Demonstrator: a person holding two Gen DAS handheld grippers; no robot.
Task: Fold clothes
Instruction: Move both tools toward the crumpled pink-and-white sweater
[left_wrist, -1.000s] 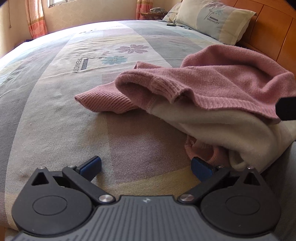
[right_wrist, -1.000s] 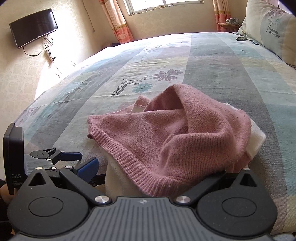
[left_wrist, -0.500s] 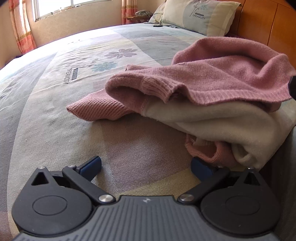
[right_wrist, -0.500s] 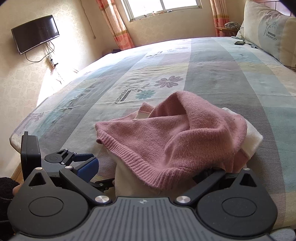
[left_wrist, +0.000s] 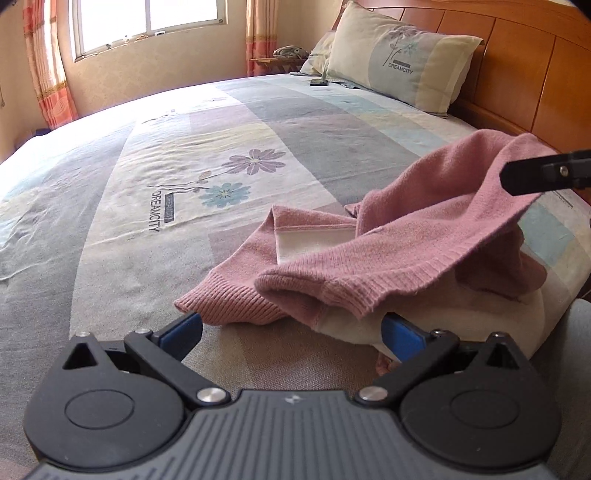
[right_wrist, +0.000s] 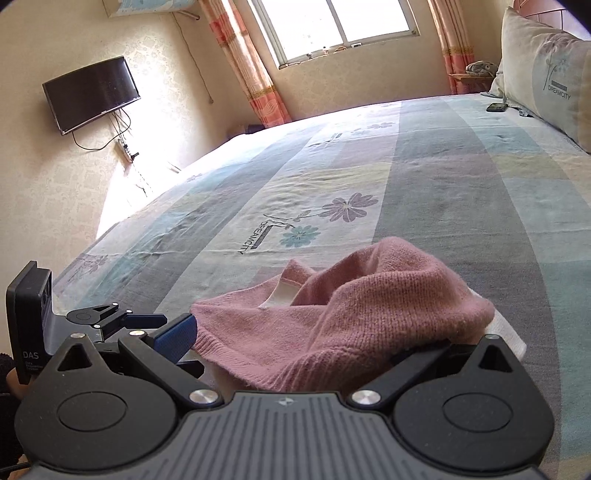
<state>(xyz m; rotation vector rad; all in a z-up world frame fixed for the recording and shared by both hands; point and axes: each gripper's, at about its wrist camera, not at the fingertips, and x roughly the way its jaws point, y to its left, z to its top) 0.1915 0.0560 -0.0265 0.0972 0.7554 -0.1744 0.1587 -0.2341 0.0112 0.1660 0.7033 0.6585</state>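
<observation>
pink ribbed knit sweater (left_wrist: 417, 251), crumpled, cream lining, patchwork bedsheet (left_wrist: 177, 155)

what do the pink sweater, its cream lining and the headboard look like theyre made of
Pink sweater: soft knit, probably wool or acrylic; ribbed hem and fuzzy matte surface show.
Cream lining: smoother, plush-looking fabric, maybe fleece; the fibre cannot be told.
Headboard: wood or wood veneer, orange-brown panels with a slight sheen.

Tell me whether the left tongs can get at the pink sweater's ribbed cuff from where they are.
Probably yes. The left tongs stand open just short of the ribbed cuff, which lies flat on the bedspread with nothing in between.
</observation>
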